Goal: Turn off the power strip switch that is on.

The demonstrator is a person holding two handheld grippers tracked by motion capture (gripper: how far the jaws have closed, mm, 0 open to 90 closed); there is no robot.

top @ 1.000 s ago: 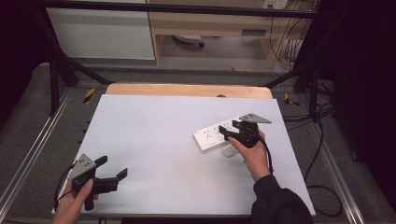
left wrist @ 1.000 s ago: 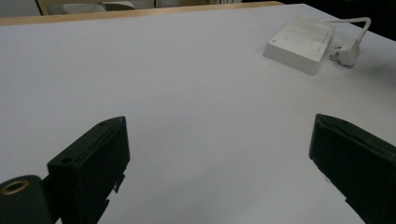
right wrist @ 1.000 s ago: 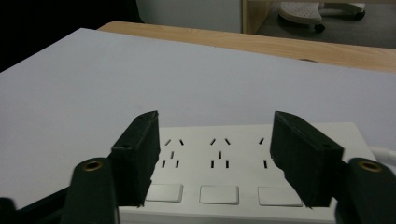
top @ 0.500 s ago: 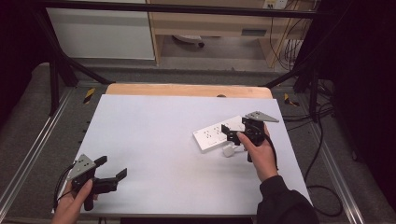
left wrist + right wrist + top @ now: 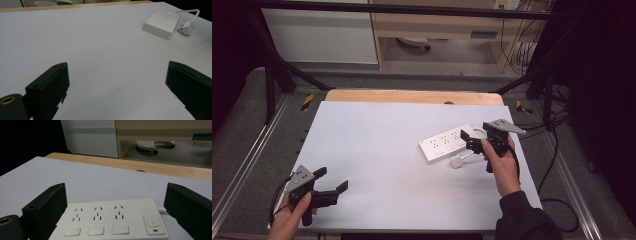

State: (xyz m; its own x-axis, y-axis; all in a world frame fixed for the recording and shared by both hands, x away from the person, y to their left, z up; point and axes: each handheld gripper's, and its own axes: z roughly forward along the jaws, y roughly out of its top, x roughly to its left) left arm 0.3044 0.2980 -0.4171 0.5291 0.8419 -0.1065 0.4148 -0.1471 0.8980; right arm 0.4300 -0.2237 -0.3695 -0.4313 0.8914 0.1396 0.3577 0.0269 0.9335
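Note:
A white power strip (image 5: 446, 143) with three sockets and a switch lies flat, right of the middle of the white table top. Its white plug (image 5: 457, 161) rests just in front of it on a short cord. My right gripper (image 5: 469, 141) hovers at the strip's right end. Its jaws have just been opening and now stand wide, with the pads off the strip. In the right gripper view the strip (image 5: 112, 220) lies low ahead between the jaws. My left gripper (image 5: 332, 179) stays open and empty at the front left. The left gripper view has the strip (image 5: 162, 23) and plug (image 5: 186, 27) far off.
The white surface (image 5: 377, 140) covers a wooden table whose bare edge (image 5: 412, 96) runs along the far side. Metal frame rails (image 5: 242, 165) flank both sides. A white cabinet (image 5: 319, 35) and wooden shelving stand beyond. Black cables (image 5: 557, 150) hang off the right edge.
The right gripper has drawn back to the right off the strip's end and risen a little, its jaws wider apart. The left gripper has not moved.

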